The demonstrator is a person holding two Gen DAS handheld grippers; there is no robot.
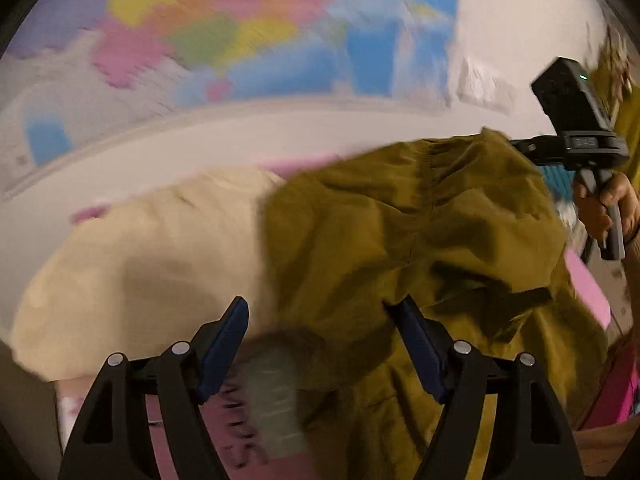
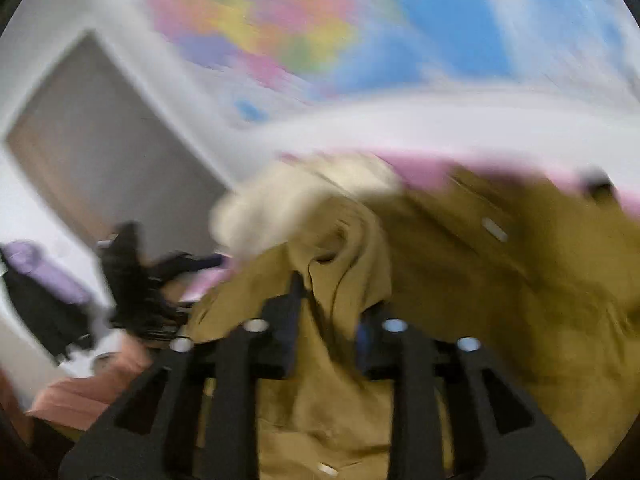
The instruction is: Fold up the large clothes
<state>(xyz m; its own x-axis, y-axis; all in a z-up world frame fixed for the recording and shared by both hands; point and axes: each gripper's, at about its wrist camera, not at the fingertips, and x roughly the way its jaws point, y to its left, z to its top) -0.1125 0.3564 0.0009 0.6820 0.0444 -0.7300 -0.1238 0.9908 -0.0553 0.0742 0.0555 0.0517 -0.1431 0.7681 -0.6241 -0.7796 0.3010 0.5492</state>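
Observation:
An olive-mustard garment (image 1: 420, 240) lies bunched over a pink surface, next to a cream garment (image 1: 152, 256). My left gripper (image 1: 320, 316) is open, its blue-padded fingers (image 1: 224, 344) hovering over the olive cloth's left edge and holding nothing. My right gripper (image 2: 328, 300) is shut on a lifted fold of the olive garment (image 2: 500, 280); cloth bunches between its fingers. The right gripper also shows in the left wrist view (image 1: 576, 136), held by a hand at the garment's far right edge. Both views are motion-blurred.
The pink bed surface (image 1: 588, 284) shows at the right edge. A colourful map poster (image 1: 224, 28) hangs on the white wall behind. A grey door (image 2: 100, 152) and dark clothing with a purple item (image 2: 44, 280) are at the left in the right wrist view.

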